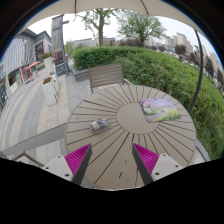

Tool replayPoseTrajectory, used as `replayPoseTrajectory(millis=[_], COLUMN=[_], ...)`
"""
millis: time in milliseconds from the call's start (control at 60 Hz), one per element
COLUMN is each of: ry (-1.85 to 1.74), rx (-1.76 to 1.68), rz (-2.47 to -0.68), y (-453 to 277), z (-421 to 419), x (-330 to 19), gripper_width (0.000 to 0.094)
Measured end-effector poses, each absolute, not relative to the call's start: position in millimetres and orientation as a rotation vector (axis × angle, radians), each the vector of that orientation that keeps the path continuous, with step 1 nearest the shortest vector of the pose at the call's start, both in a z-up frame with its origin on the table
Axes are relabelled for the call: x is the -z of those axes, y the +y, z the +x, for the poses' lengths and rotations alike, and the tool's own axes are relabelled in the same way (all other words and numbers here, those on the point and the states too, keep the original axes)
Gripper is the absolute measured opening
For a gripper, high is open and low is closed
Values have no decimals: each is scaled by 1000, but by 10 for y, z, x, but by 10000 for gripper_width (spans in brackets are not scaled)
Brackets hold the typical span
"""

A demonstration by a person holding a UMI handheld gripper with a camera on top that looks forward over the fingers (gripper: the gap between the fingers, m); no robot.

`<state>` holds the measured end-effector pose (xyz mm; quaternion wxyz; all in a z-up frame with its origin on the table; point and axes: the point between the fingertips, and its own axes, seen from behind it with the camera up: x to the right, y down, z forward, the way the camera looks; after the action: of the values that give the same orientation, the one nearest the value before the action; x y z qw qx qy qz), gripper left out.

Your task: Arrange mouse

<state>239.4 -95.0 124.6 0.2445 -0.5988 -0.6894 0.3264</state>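
Observation:
A small dark grey mouse (100, 125) lies on the round slatted wooden table (125, 140), left of the table's centre. To the right, near the far edge, lies a flat pale mat with purple and green print (160, 108). My gripper (112, 162) hovers over the near part of the table, open, with nothing between its fingers. The magenta pads (78, 157) stand wide apart. The mouse is well ahead of the left finger, and the mat is ahead of the right finger and further right.
A wooden chair (106, 74) stands at the table's far side. A green hedge (165, 68) runs behind and to the right. Paved ground (35, 105) with a pole (63, 40) and street furniture lies to the left.

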Motion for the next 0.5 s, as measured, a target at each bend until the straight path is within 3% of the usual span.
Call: replayPoseTrajectory(millis=[217,500], ry=[-1825,-1711], rx=[-895,-869], rz=[-1649,-1720], y=[-1785,-2054], z=[1911,1228], x=[-690,1], gripper_width=[840,847])
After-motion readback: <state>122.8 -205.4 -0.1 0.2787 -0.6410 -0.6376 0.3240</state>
